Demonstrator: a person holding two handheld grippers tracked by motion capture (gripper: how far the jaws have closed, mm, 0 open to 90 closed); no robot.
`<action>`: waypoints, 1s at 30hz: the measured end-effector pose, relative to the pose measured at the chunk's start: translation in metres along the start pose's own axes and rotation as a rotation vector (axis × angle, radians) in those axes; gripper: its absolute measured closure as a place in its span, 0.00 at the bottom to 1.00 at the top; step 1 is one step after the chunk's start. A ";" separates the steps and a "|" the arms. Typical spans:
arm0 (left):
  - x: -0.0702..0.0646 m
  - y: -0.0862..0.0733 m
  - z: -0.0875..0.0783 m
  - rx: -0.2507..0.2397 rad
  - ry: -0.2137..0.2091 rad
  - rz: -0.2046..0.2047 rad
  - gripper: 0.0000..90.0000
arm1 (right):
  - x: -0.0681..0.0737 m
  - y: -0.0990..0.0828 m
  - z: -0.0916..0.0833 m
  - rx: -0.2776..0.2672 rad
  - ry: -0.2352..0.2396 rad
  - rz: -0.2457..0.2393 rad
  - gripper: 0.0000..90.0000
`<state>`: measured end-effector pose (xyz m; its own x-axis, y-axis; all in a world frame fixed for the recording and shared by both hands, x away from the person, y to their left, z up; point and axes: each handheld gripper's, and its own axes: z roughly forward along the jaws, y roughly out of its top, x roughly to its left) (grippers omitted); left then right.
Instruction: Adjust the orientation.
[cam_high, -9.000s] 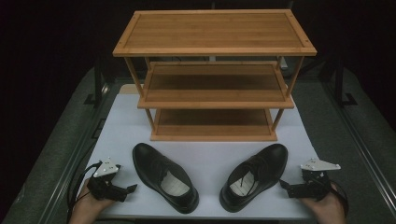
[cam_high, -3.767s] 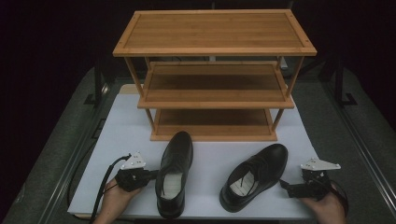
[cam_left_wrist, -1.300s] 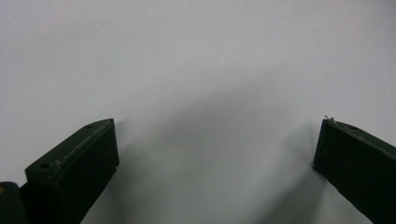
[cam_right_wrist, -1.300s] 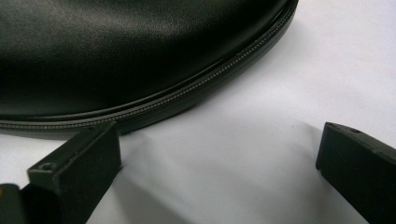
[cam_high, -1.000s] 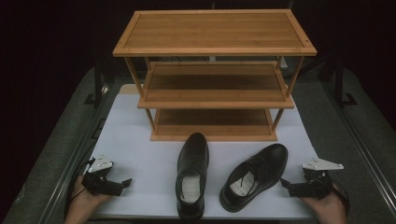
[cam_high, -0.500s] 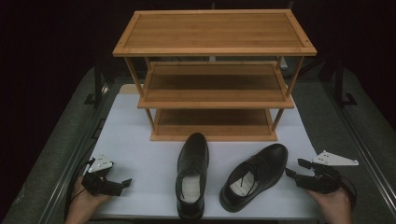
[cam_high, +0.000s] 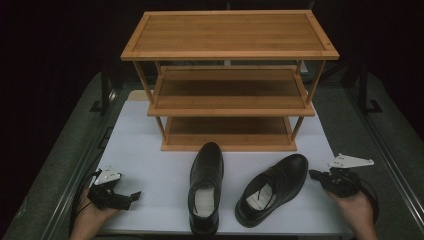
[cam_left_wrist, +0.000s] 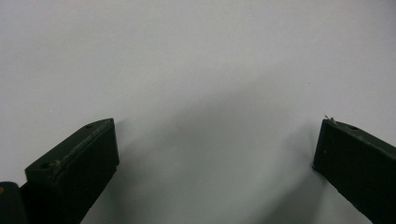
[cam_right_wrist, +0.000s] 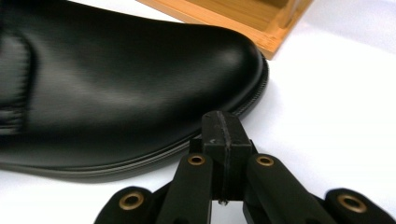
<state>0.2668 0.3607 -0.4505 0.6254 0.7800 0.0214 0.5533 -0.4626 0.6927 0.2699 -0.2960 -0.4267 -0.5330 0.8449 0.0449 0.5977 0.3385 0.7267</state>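
The left gripper (cam_high: 131, 196) sits near the mat's (cam_high: 150, 150) front-left corner, jaws spread wide over bare mat with nothing between them, so it's just idle.

Middle of the front edge, the left shoe (cam_high: 205, 187) is already squared up: toe at the rack's (cam_high: 227, 95) bottom shelf, heel toward the person. The right shoe (cam_high: 272, 187) is the crooked one, lying at a slant with its toe out toward the mat's right edge and its heel close to the other shoe's heel.

The right gripper (cam_high: 315, 175) is by the right edge, jaws clamped together on nothing after just snapping shut. From the right gripper view the closed tip (cam_right_wrist: 223, 133) looks to be just beside the toe's welt, maybe touching, hard to call.

So it reads like the person's about to nudge that toe around with a closed tip. Stuff that could go sideways:

- Polished toe cap, narrow tip. It could skid up over the leather and scuff it instead of turning the shoe.
- Push too low and the tip jams on the welt, so the whole shoe slides rather than pivots.
- If it pivots around the middle, the heel swings into the straight shoe and knocks it off line.
- Too hard a shove sends the toe into the rack's corner post.
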 end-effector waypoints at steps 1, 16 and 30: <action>0.000 0.000 0.000 0.000 0.000 0.000 0.00 | 0.000 0.000 0.000 0.000 0.000 0.000 1.00; 0.000 0.000 0.000 0.001 -0.001 -0.003 0.00 | -0.014 0.009 0.023 -0.006 0.038 0.028 1.00; 0.000 0.000 0.000 0.000 -0.002 -0.005 0.00 | -0.012 0.034 0.045 -0.020 0.078 0.021 1.00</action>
<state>0.2671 0.3605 -0.4507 0.6237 0.7815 0.0167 0.5560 -0.4586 0.6932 0.3234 -0.2758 -0.4330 -0.5658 0.8167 0.1133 0.5980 0.3119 0.7384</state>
